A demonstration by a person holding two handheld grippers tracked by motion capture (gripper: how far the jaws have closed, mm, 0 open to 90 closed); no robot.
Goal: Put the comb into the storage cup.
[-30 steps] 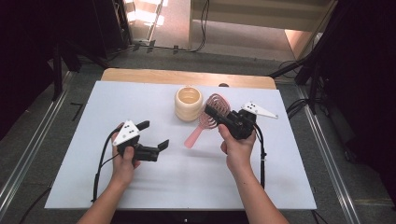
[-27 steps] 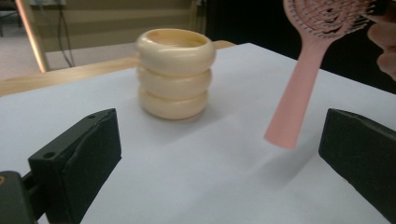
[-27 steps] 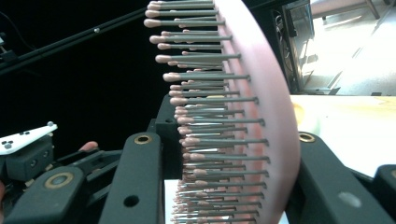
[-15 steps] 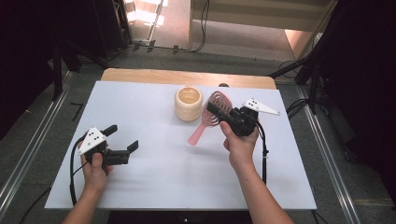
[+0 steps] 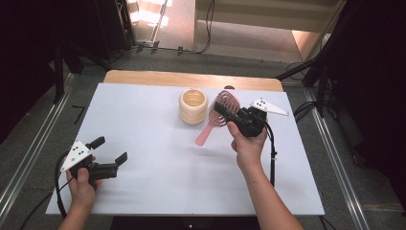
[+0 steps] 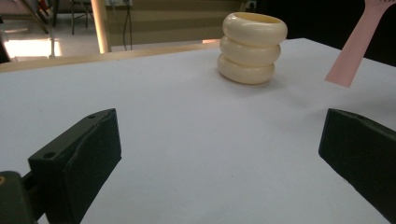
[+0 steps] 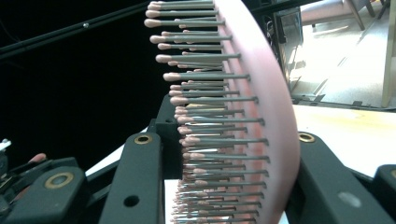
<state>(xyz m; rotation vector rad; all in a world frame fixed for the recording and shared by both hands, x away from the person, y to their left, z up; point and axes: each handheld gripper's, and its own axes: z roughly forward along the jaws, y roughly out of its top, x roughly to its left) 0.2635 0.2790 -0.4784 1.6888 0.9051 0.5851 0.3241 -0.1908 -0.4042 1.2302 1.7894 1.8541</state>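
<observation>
My left claw [image 5: 110, 149] sits low over the near left part of the white table [image 5: 158, 191], its jaws spread wide with nothing between them. Along those jaws in the left gripper view I look across bare tabletop to the cream ribbed cup [image 6: 252, 46], which stands upright toward the far middle. Just right of the cup is the pink hairbrush [image 5: 216, 117], lifted off the table, with its handle slanting down toward the near left. My right claw [image 5: 225, 111] is pinching the brush head, one jaw on the bristle side and one on the smooth back. Whether the handle tip touches the table I cannot quite tell from the high view.
</observation>
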